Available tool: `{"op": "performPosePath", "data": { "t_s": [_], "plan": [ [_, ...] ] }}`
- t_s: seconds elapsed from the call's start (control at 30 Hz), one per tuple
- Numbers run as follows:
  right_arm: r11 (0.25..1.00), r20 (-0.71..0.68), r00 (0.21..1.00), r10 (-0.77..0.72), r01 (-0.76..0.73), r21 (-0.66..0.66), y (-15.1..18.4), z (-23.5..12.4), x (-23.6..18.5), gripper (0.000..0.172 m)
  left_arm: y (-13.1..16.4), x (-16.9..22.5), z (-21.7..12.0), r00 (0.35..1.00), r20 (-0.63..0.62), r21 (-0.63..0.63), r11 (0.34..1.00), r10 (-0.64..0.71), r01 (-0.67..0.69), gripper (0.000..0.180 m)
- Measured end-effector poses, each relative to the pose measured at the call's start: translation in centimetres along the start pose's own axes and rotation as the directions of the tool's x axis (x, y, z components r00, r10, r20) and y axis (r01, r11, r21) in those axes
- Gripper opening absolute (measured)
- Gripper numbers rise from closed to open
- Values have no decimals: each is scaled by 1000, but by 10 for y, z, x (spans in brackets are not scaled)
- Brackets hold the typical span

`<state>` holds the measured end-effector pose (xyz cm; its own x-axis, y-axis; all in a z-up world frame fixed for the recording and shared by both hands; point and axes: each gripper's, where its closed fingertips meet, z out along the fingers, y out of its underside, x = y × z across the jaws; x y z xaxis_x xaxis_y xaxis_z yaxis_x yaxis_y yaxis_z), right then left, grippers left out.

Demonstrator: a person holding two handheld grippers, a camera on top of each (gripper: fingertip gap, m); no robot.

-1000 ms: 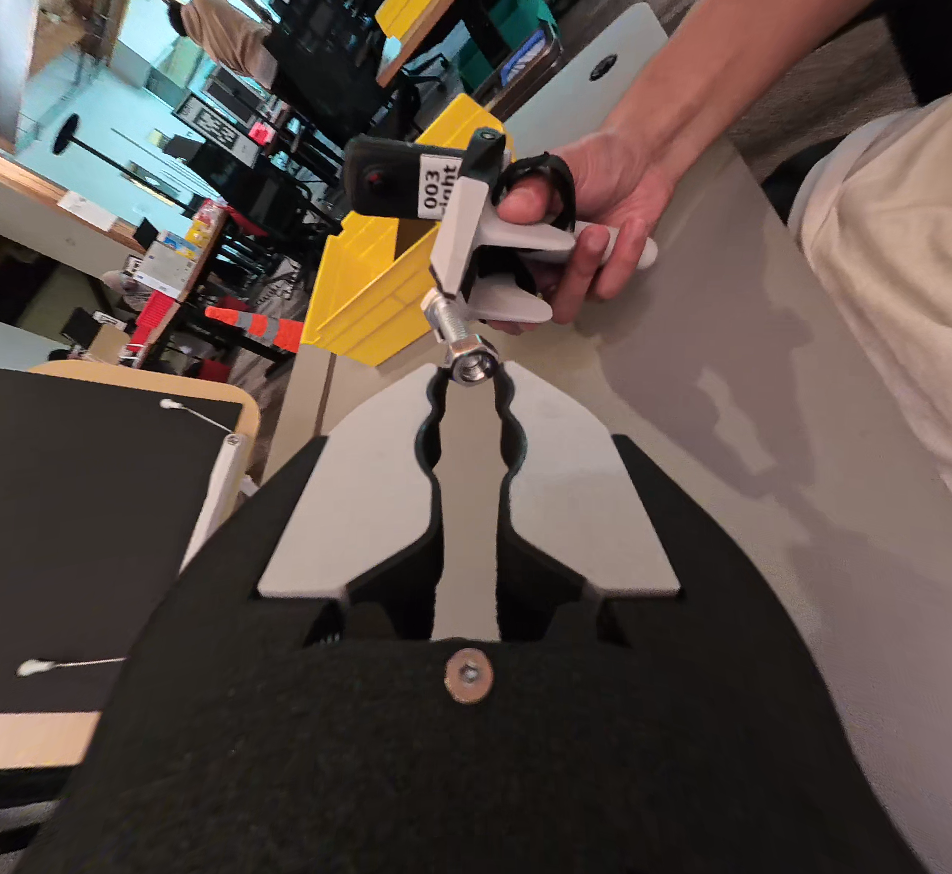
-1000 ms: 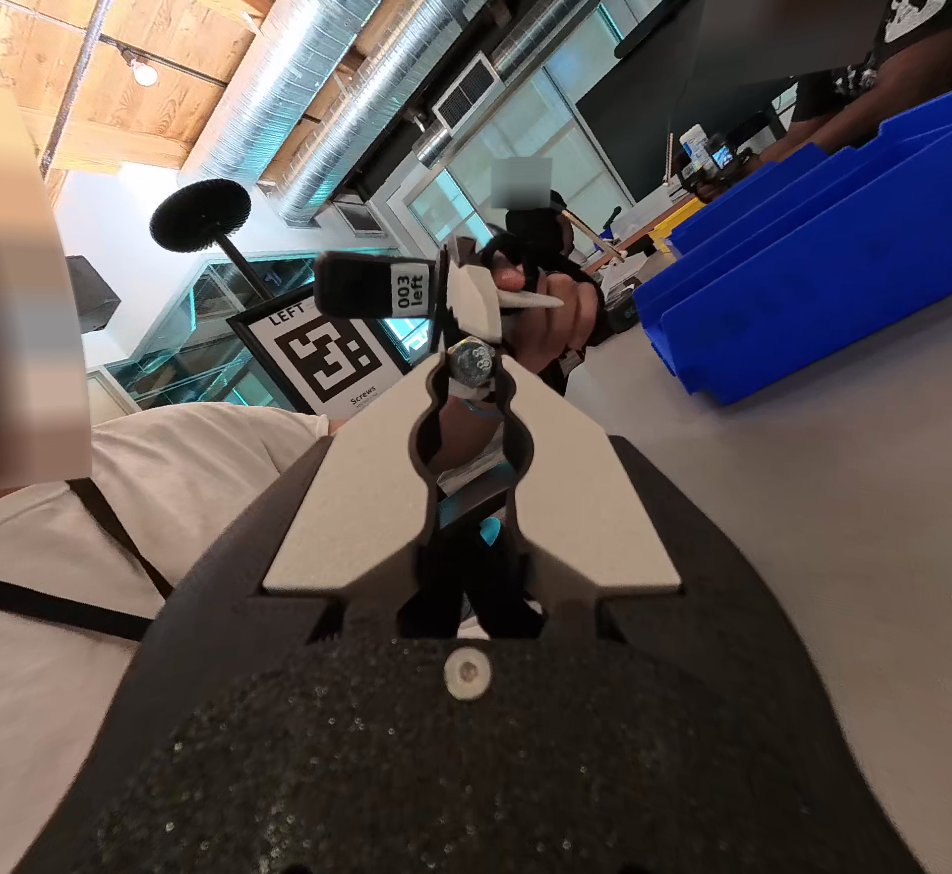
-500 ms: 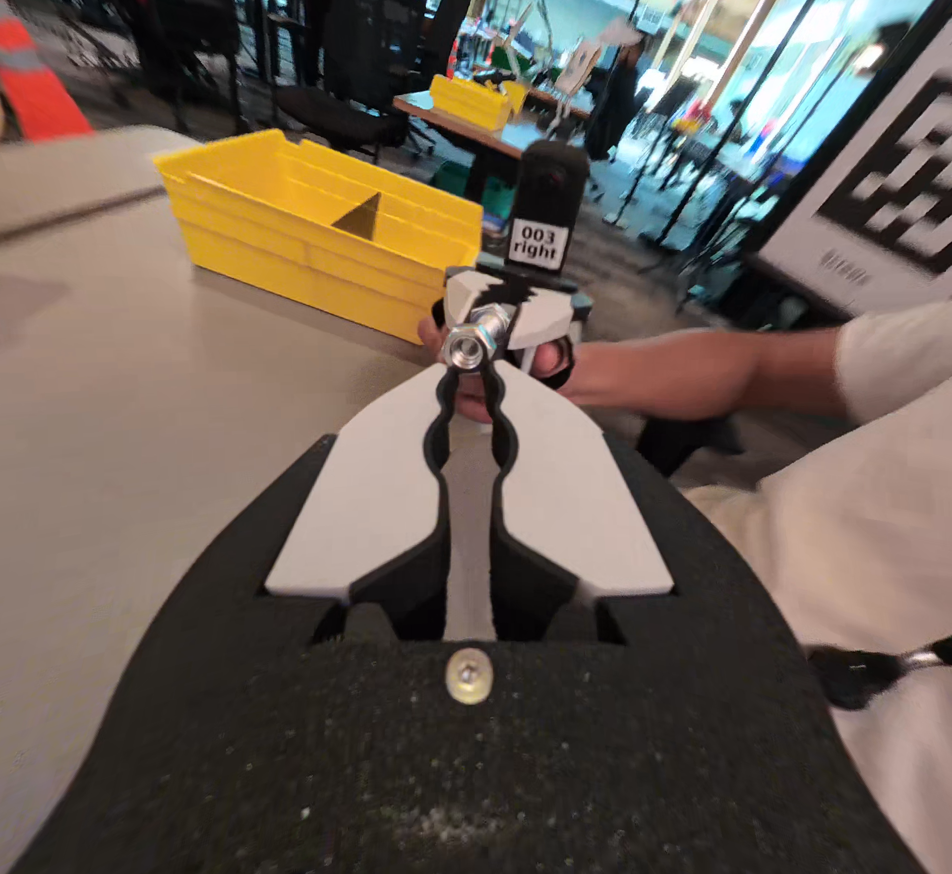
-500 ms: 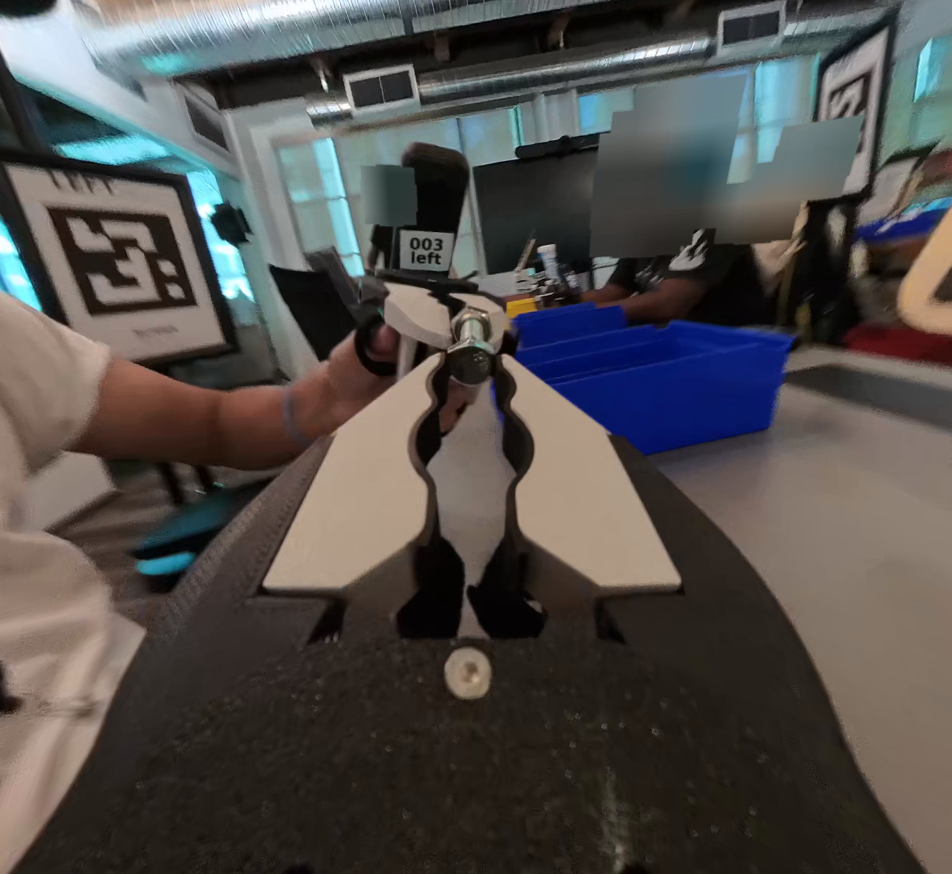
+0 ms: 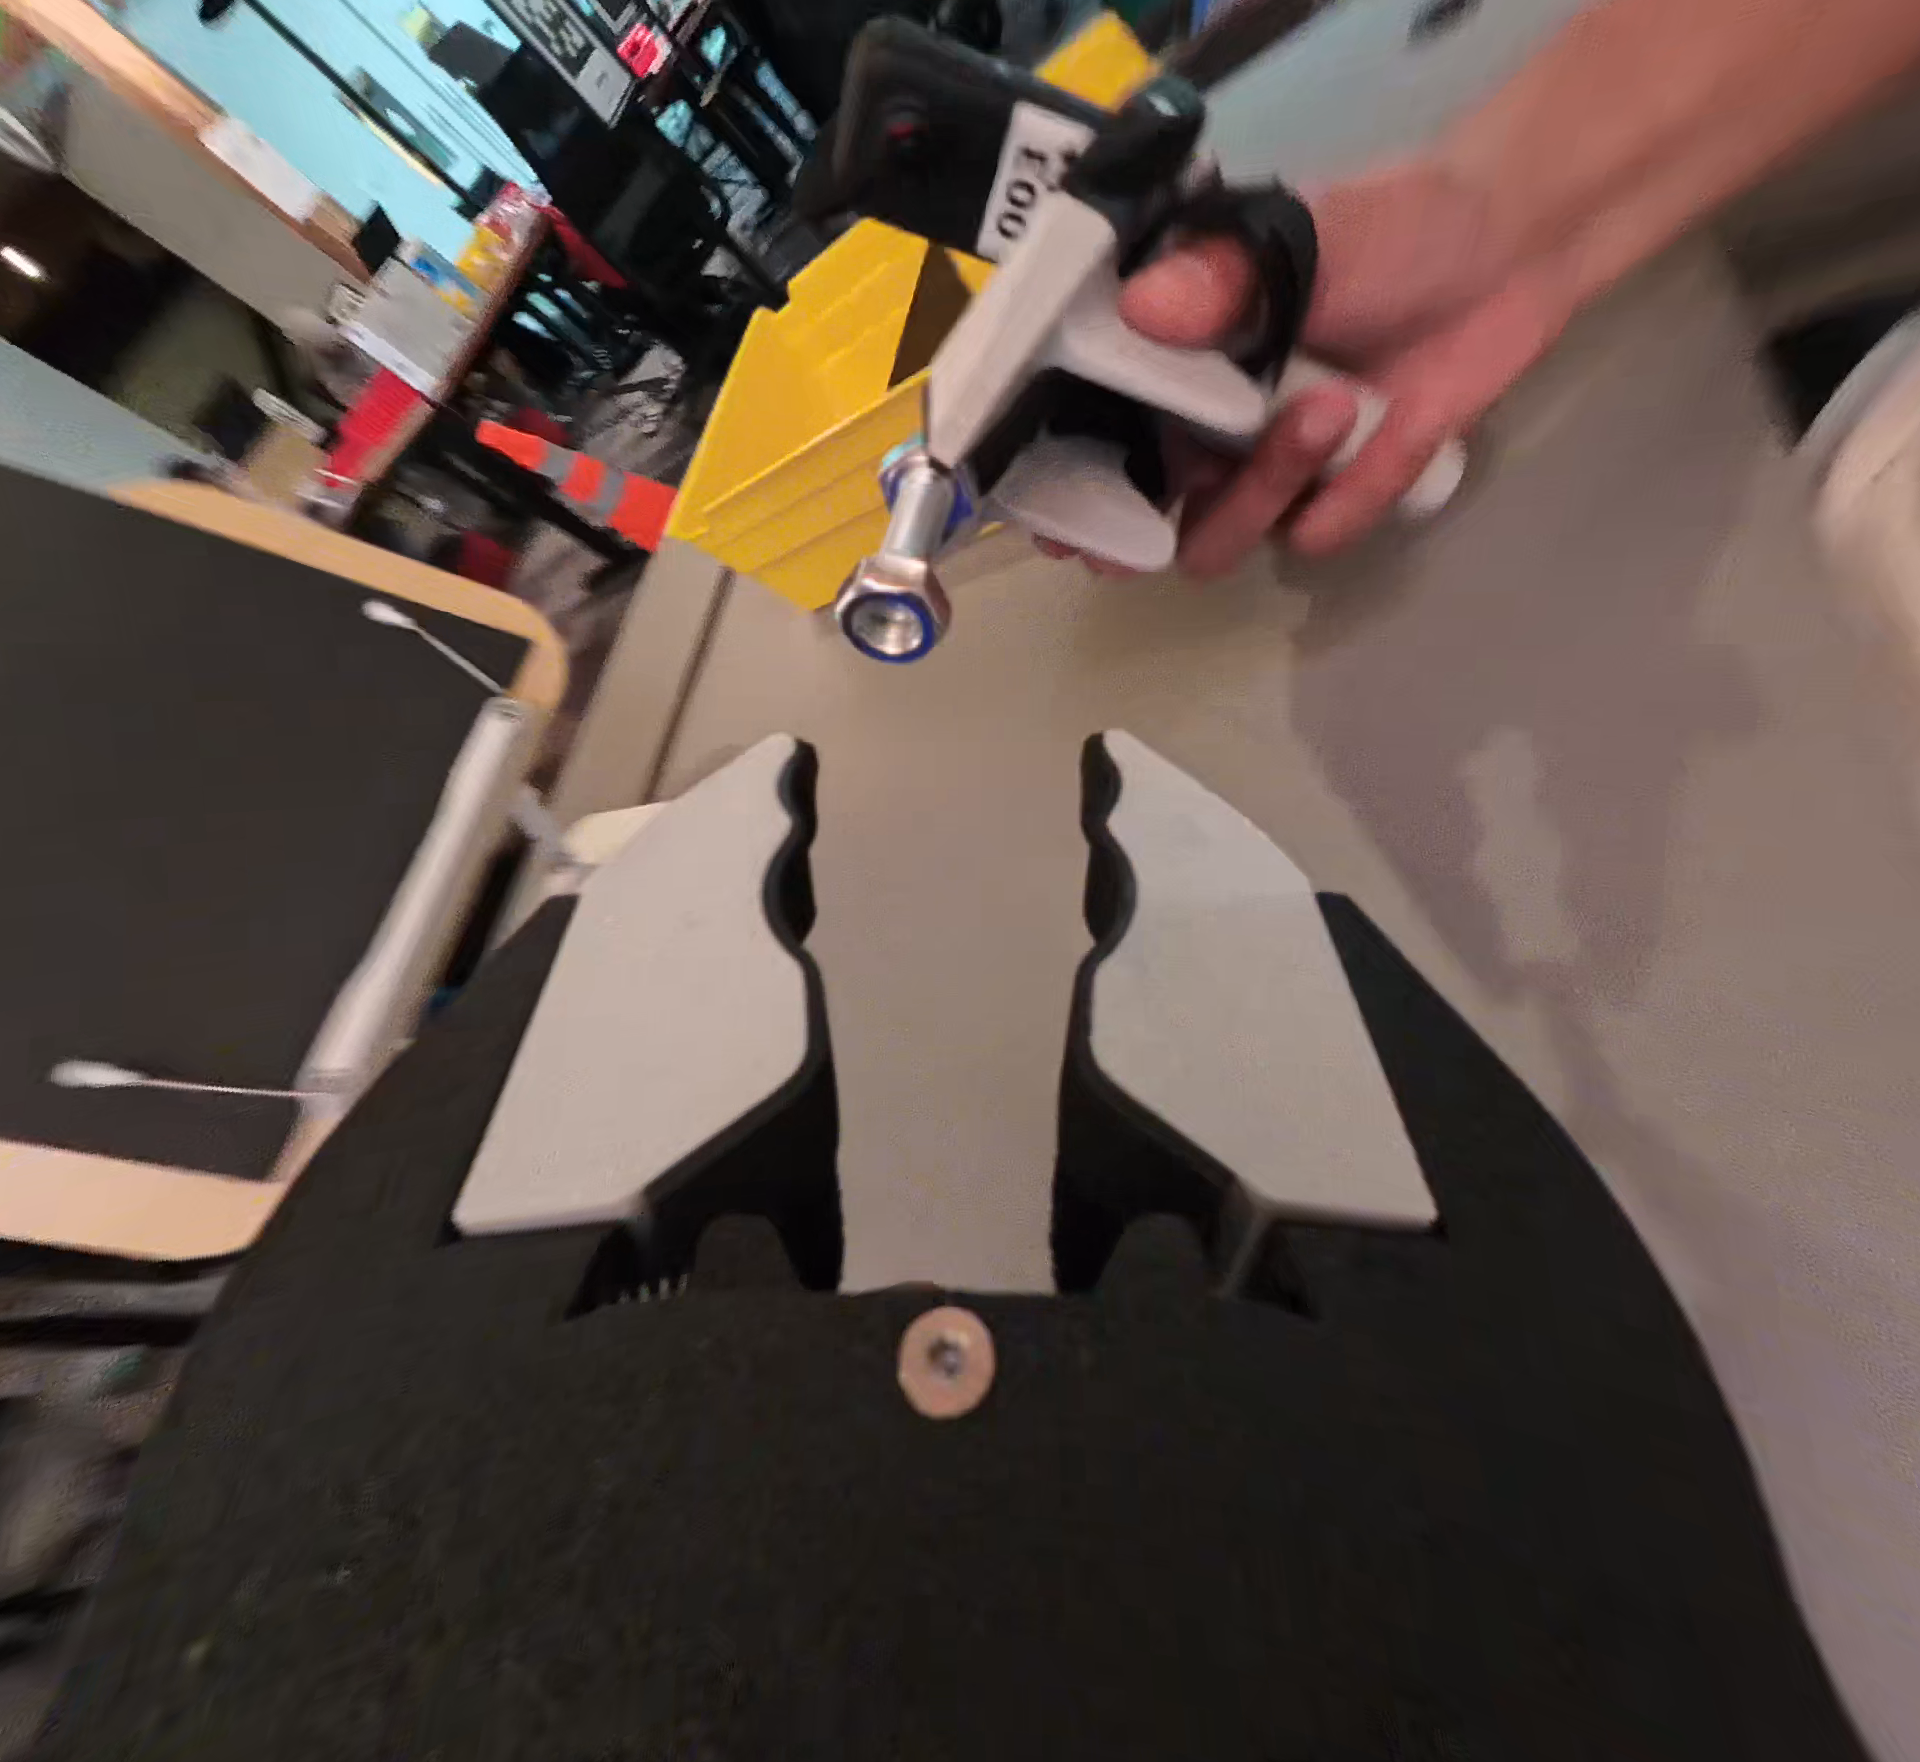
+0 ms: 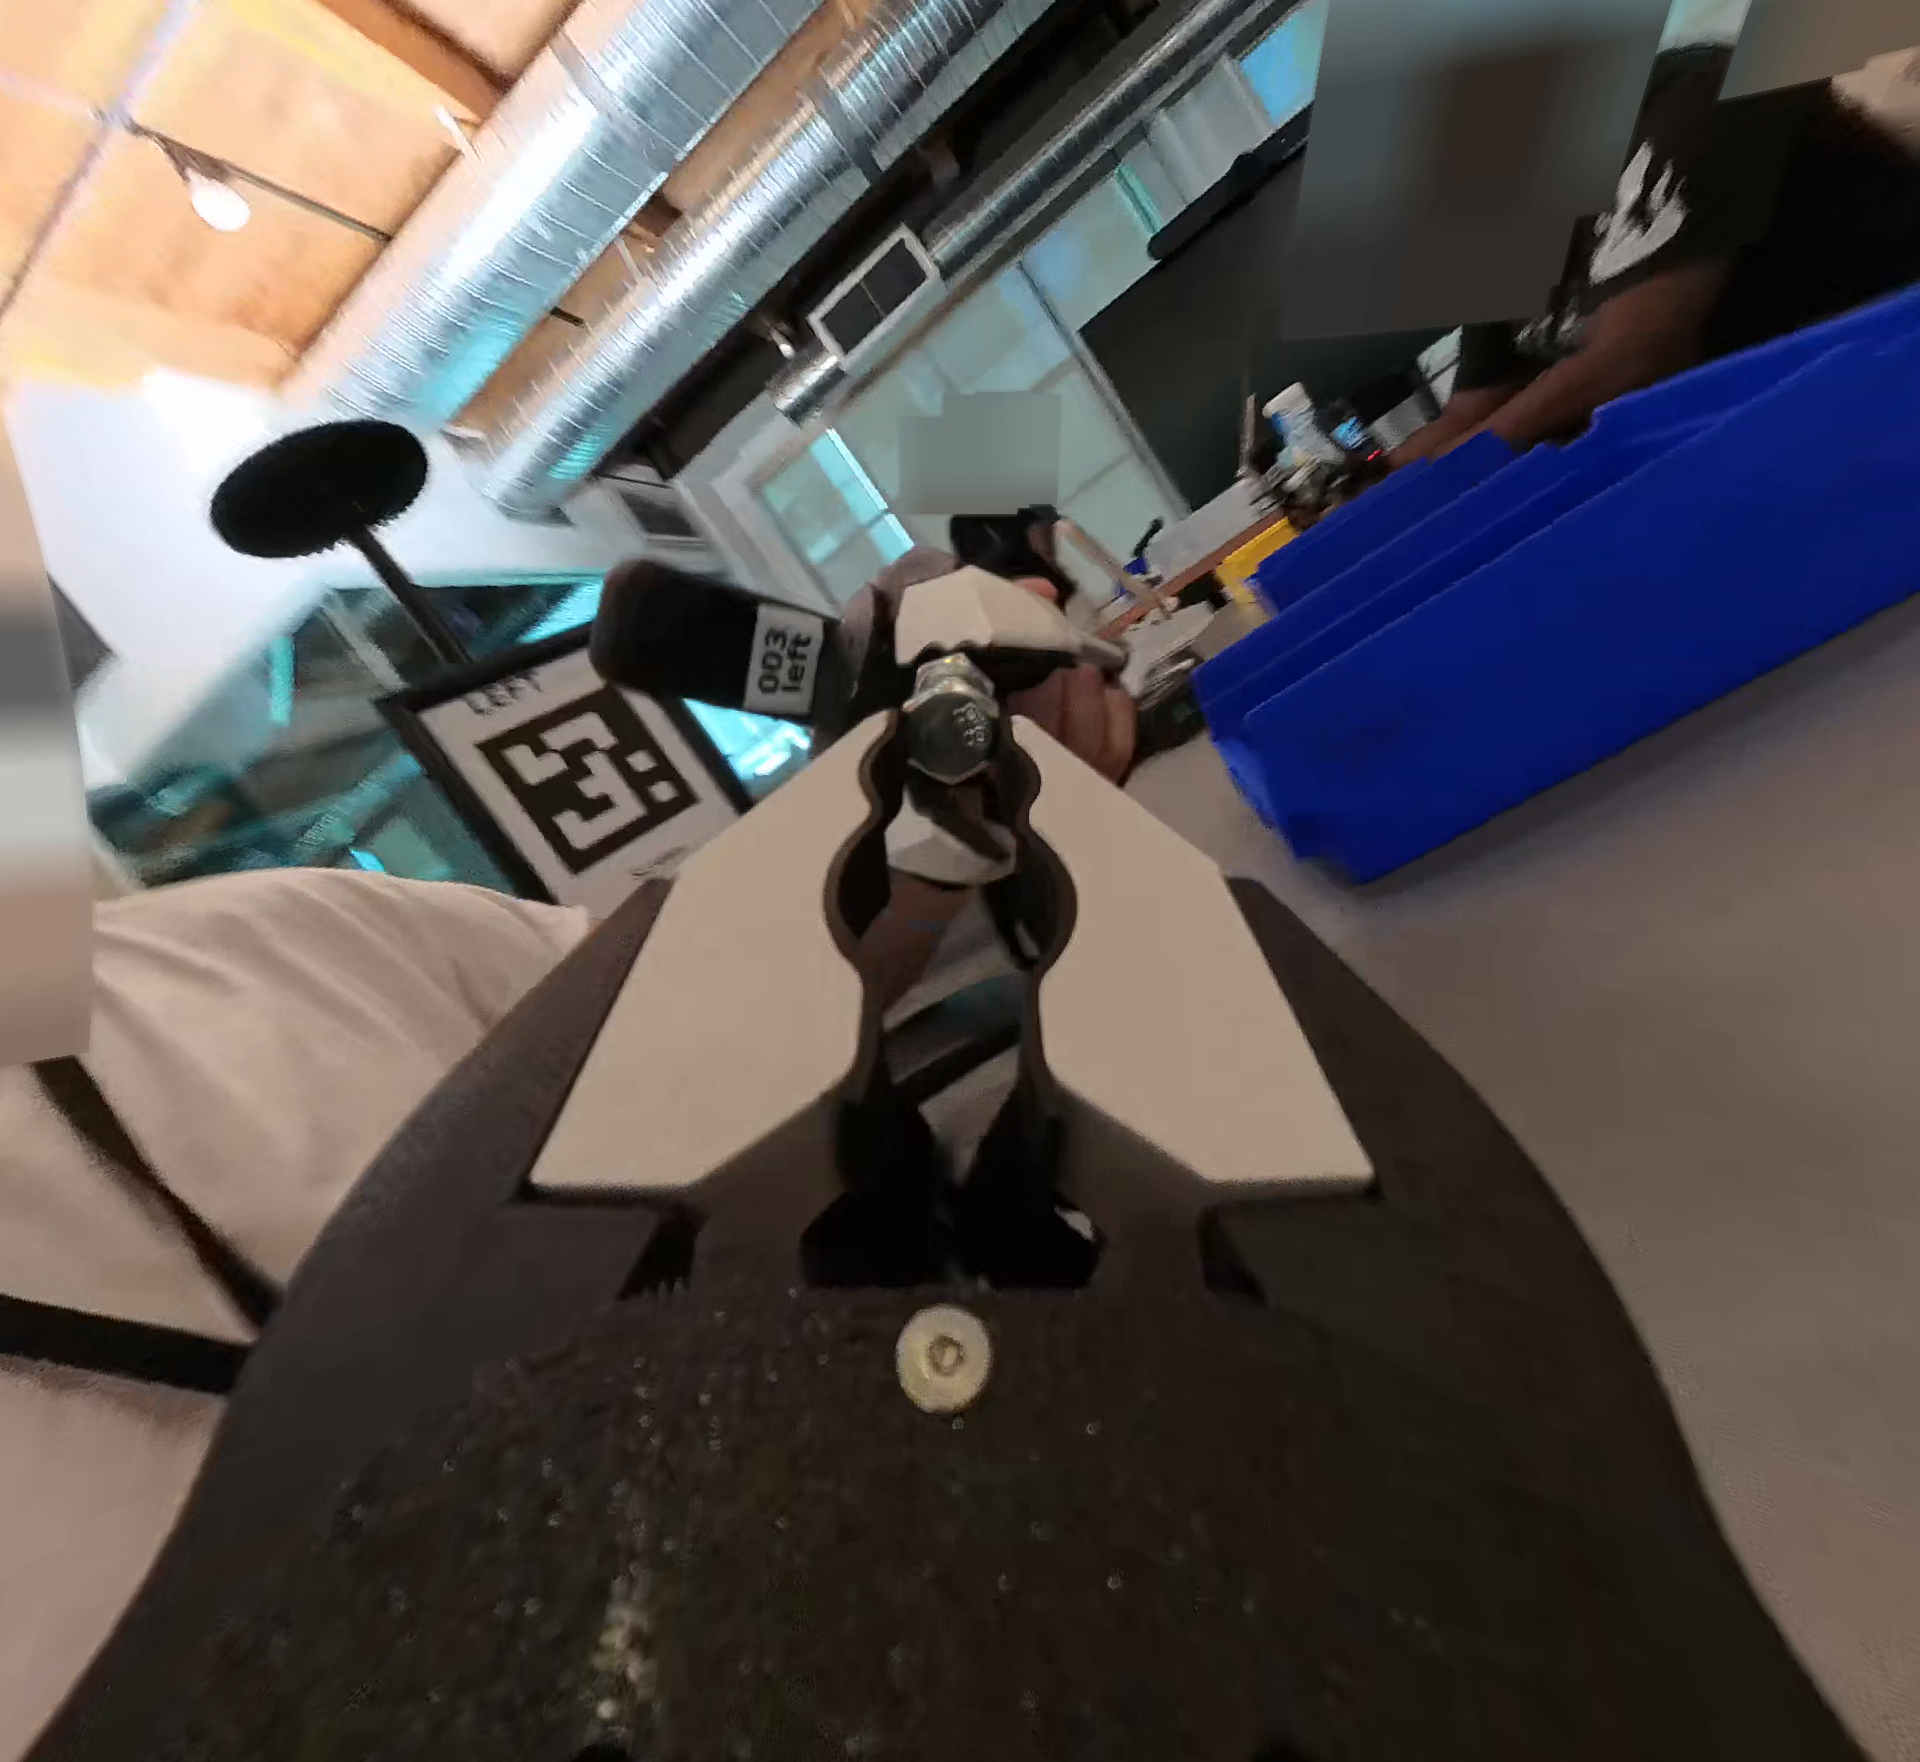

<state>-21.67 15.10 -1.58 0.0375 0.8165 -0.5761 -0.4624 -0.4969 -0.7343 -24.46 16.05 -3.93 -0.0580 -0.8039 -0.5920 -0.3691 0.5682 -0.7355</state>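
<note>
Bolt (image 6: 948, 733) of bright steel, hex head toward my right camera, sits clamped between the black scalloped pads of my right gripper (image 6: 948, 725); its head bears stamped marks too small and blurred for me to make out. From my left camera the same bolt (image 5: 914, 517) points down at me, a hex nut (image 5: 891, 613) with a blue ring threaded on its tip, hanging in the air above the grey table (image 5: 1558, 985). My left gripper (image 5: 948, 756) stands wide open with bare tabletop between its pale, wavy-edged fingers (image 5: 686, 933), the nut just ahead of them and not touching. A hand (image 5: 1382, 341) holds the right gripper by its white handle; a white label with printed characters is stuck on its black camera housing. A stack of yellow plastic bins (image 5: 810, 465) sits behind the bolt near the table's far edge. Blue plastic bins (image 6: 1558, 652) line the table to the right in my right view, open grey surface before them. A framed black-and-white square code sign (image 6: 582, 767) stands at left.
</note>
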Motion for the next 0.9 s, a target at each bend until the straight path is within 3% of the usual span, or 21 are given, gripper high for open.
{"op": "performPosePath", "data": {
  "t_s": [0.1,0.17,0.4,0.5,0.53,0.67,0.77,0.83,0.9],
  "plan": [
    [988,36,988,148,-146,-47,10,2,4,15,-3,0,-3,963,73,-54,965,260,-257,39],
    [974,57,975,214,-209,-81,18,5,3,16,-12,-5,-5,930,127,-45,939,345,-342,36],
    [953,114,949,295,-284,-110,23,8,-5,16,-20,3,-9,909,47,-25,910,415,-414,42],
    [953,127,947,295,-283,-110,22,9,-7,16,-20,7,-10,908,11,-25,908,418,-418,17],
    [955,128,949,289,-275,-113,22,9,-8,16,-20,9,-11,916,-1,-20,916,401,-401,17],
    [983,102,981,165,-155,-97,22,10,-9,16,-20,9,-12,982,-46,-22,983,183,-185,17],
    [992,57,993,-102,106,-73,19,10,-10,16,-21,10,-11,972,-125,-7,979,-201,202,17],
    [933,16,935,-354,354,-66,17,9,-13,17,-25,11,-11,861,-210,3,881,-463,474,17],
    [791,-34,794,-607,600,-119,20,9,-10,17,-28,9,-12,658,-300,-28,695,-691,718,17]
  ]
}}
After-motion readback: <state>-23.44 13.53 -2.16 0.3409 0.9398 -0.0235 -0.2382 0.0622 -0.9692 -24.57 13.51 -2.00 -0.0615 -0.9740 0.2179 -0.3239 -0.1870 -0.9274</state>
